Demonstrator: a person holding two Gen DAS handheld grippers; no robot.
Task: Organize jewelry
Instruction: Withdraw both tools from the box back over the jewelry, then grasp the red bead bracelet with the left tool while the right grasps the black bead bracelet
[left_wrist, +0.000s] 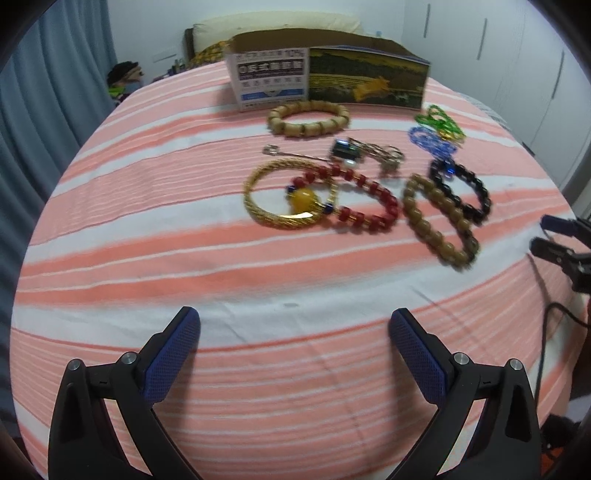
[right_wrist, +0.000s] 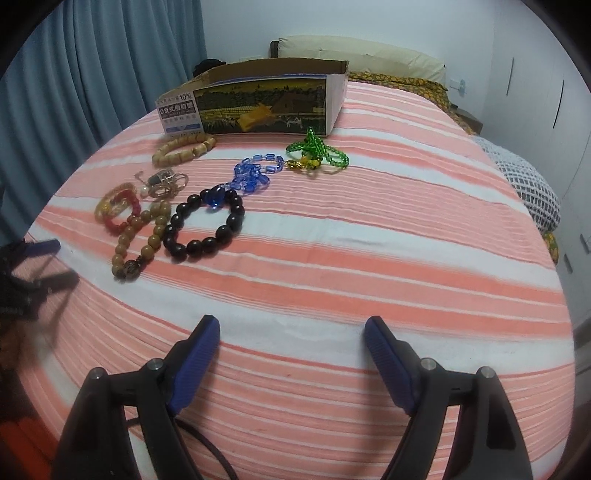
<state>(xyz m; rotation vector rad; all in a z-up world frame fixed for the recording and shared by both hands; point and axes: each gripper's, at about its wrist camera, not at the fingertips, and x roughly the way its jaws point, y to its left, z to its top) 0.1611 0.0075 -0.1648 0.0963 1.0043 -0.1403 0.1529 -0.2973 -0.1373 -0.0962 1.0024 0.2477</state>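
Left gripper (left_wrist: 295, 328) and right gripper (right_wrist: 291, 336) both gape wide and empty over bare striped bedspread (right_wrist: 369, 258); every bracelet, e.g. black bead bracelet (right_wrist: 205, 225), lies loose before the cardboard box (right_wrist: 258, 99): sorting apparently not yet begun.

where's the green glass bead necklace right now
In the right wrist view the green glass bead necklace lies on the striped bedspread, just in front of the open cardboard box's right end, beside the blue bead strand.
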